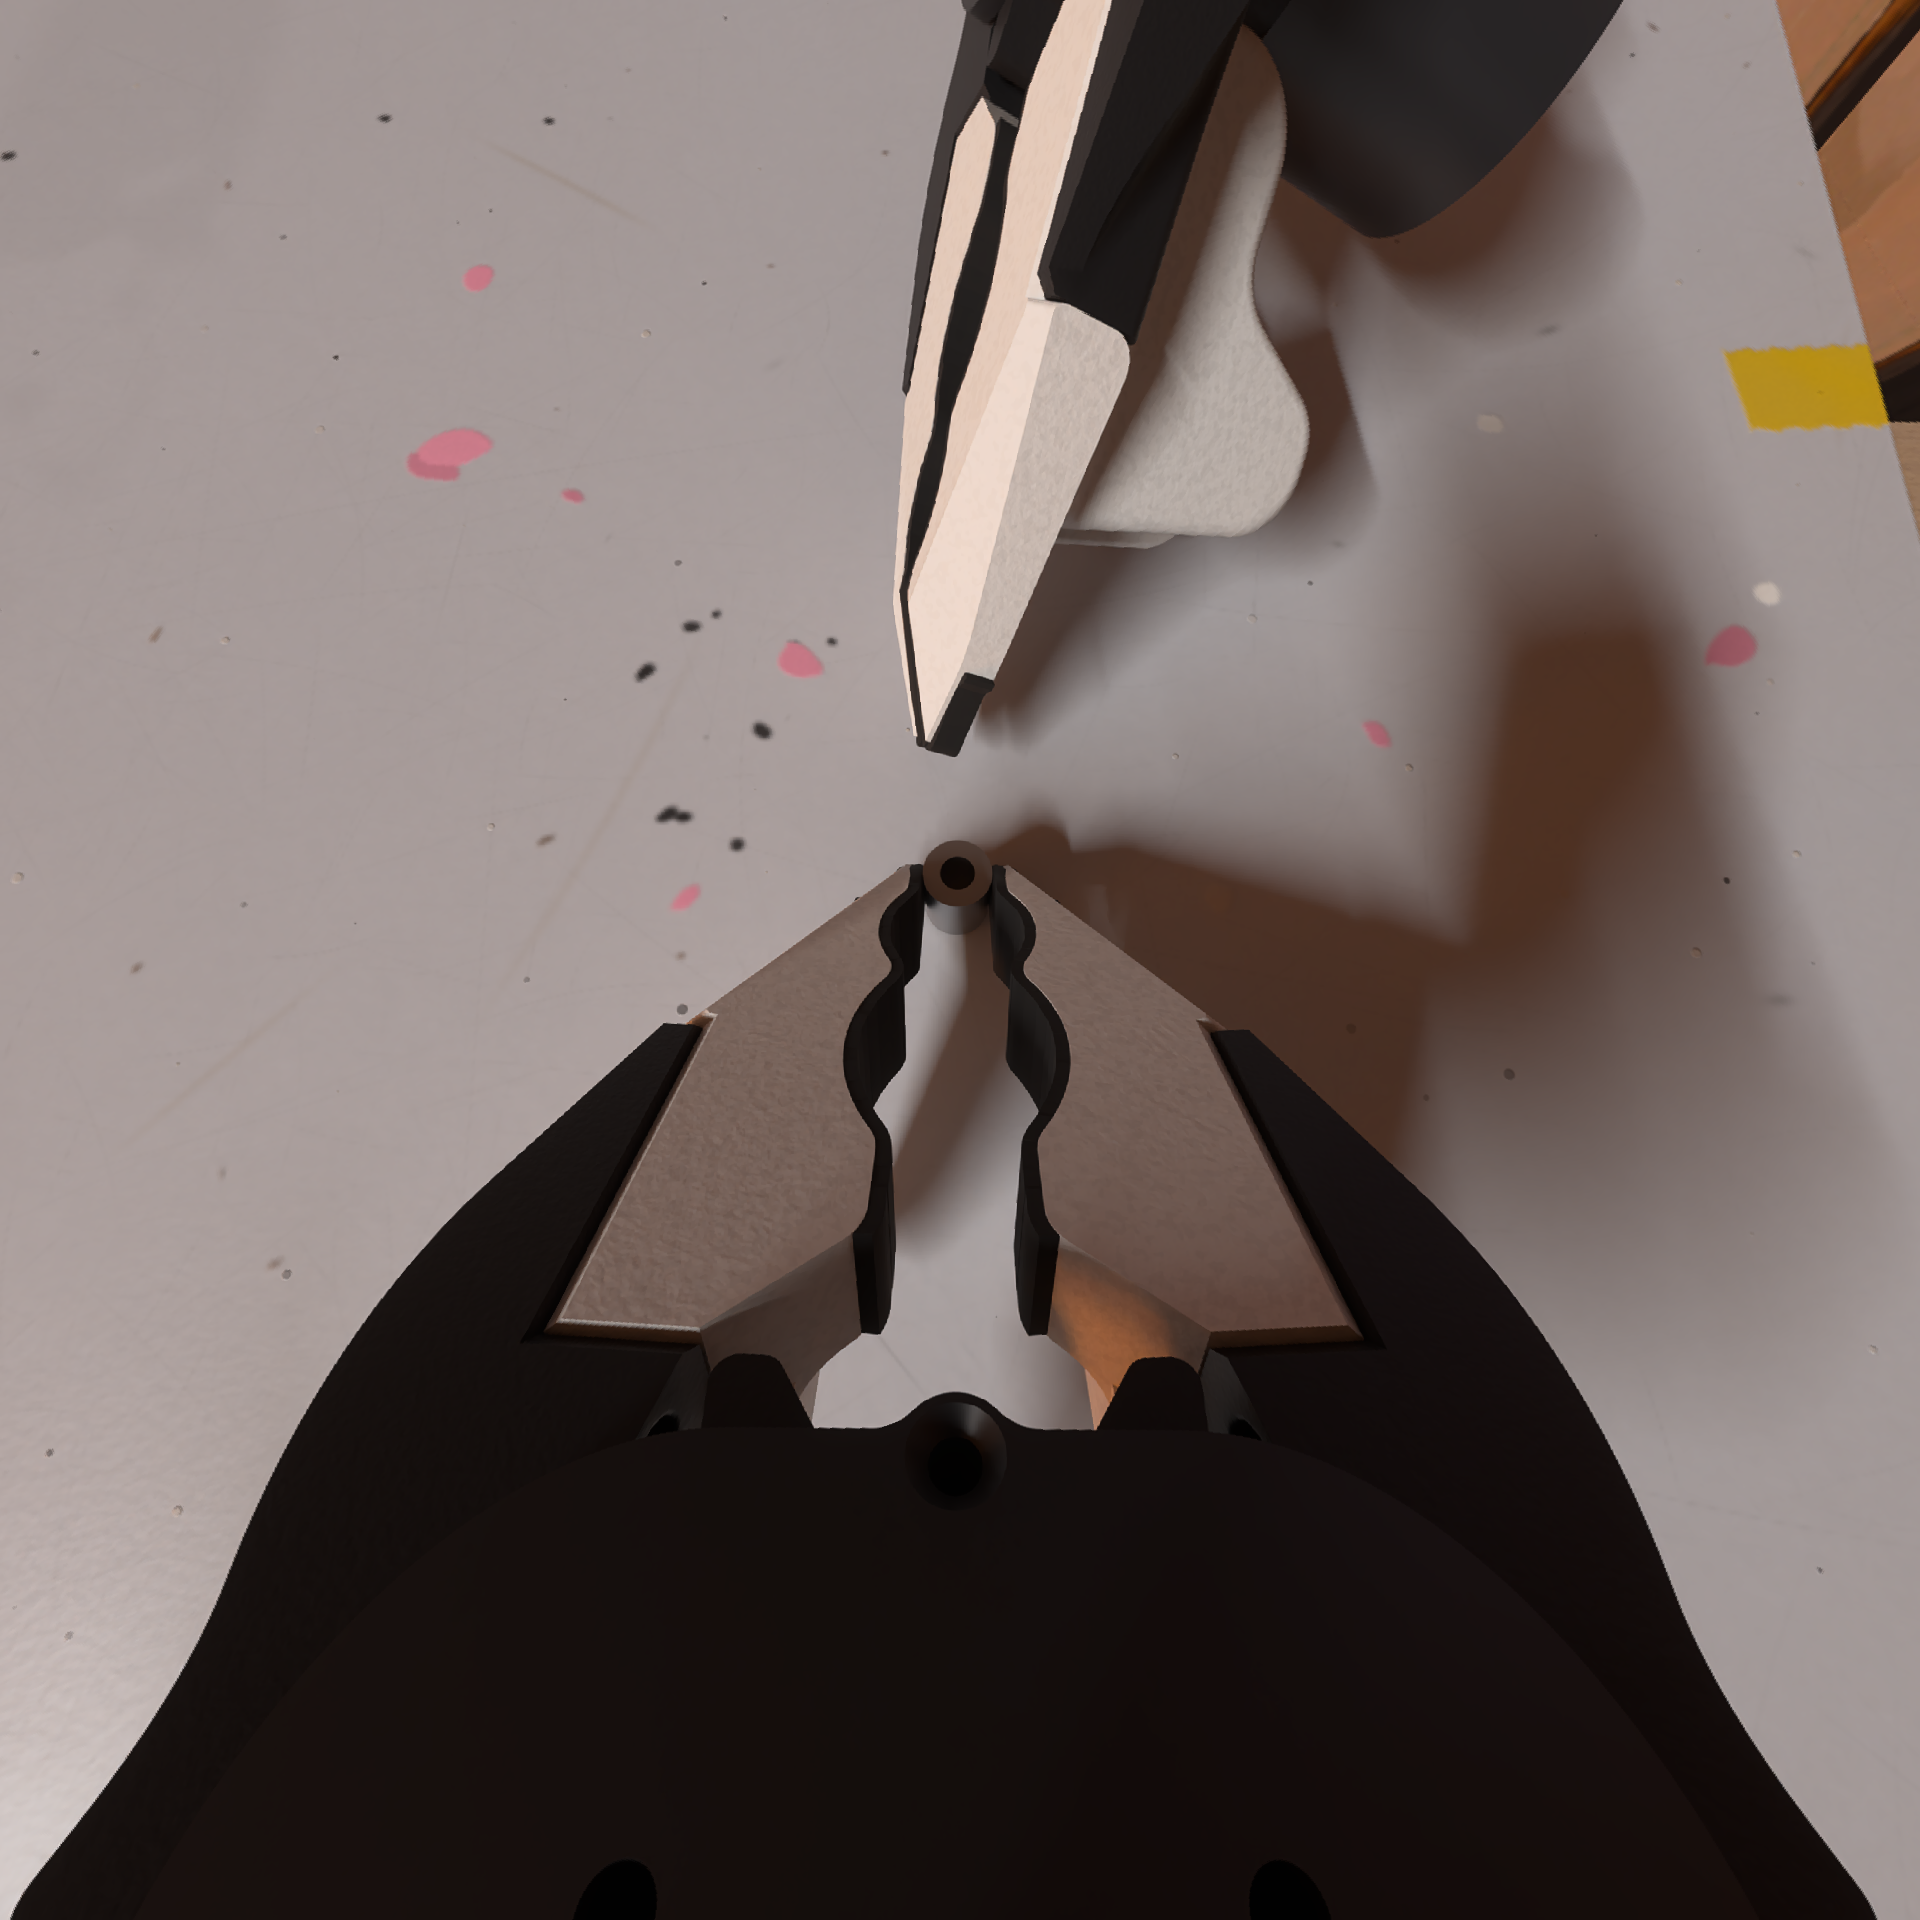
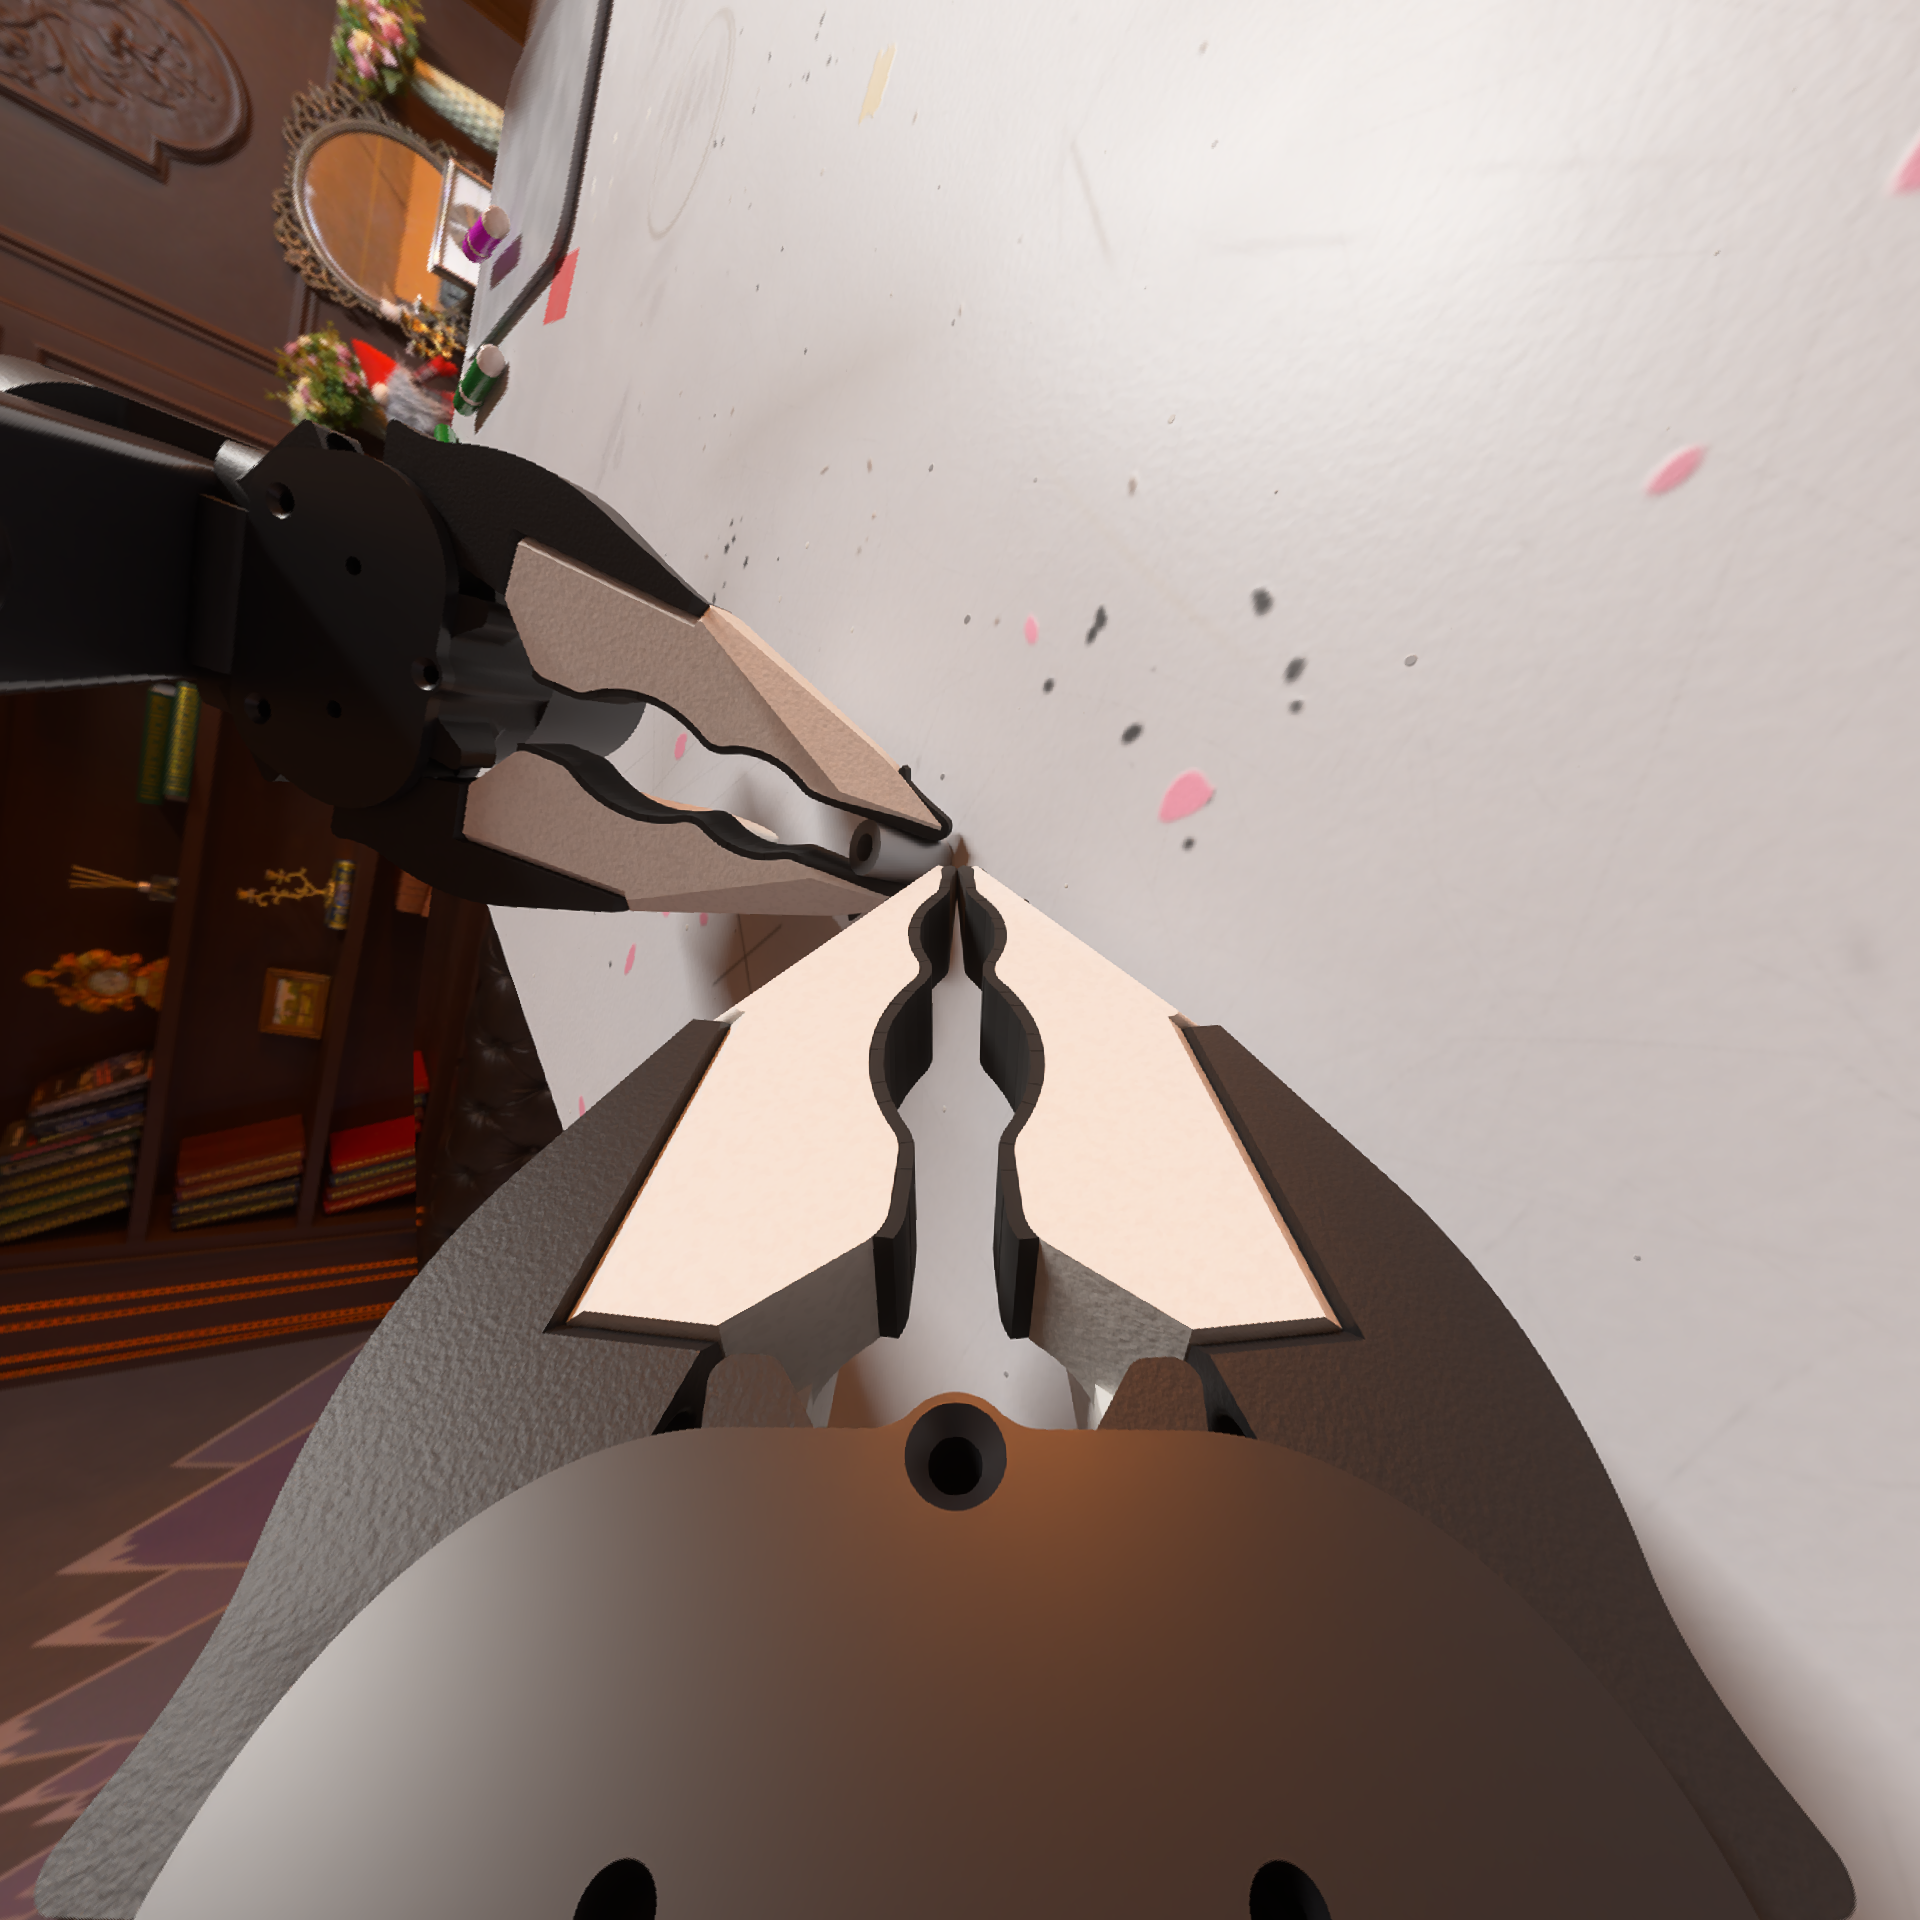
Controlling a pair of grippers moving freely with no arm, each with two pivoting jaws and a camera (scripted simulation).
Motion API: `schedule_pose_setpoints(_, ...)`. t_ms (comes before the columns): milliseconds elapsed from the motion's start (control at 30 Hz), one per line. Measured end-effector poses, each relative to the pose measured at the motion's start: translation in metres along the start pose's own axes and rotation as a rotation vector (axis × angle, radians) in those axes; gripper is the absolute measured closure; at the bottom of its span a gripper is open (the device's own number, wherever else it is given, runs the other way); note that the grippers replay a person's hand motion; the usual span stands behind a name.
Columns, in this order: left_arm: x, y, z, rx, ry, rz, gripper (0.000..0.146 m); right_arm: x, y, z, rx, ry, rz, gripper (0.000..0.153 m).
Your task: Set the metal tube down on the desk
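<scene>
Above the desk, left gripper clamps the metal tube; right gripper pressed together, empty.

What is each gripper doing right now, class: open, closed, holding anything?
Left gripper: closed on the metal tube at its fingertips.
Right gripper: closed, holding nothing.

The metal tube sits between the tips of the left claw, just above the surface. The right claw hangs just beyond the tube's far end, tips close to it but apart. In the right wrist view, the tube lies just left of the right claw, and two spools stand well behind the tube at the surface's far edge.
</scene>
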State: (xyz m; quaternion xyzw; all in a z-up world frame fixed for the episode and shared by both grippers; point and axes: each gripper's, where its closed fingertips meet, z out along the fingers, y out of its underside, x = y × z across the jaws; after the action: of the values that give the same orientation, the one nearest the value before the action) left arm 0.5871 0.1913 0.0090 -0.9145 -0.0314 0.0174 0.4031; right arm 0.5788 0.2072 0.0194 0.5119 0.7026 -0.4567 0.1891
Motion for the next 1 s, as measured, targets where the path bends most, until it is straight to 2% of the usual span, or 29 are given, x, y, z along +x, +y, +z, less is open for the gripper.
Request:
schedule_pose_setpoints(400, 0.001, 0.000, 0.000, 0.005, 0.012, 0.019, 0.134, -0.001, 0.000, 0.001, -0.023, -0.006, -0.005, 0.153)
schedule_pose_setpoints(800, 0.001, 0.000, 0.000, 0.006, 0.021, 0.022, 0.134, -0.005, -0.003, -0.002, 0.009, -0.070, 0.004, 0.153)
schedule_pose_setpoints(1000, 0.001, 0.000, 0.000, 0.007, 0.016, 0.026, 0.134, -0.012, -0.007, -0.006, 0.033, -0.091, -0.036, 0.153)
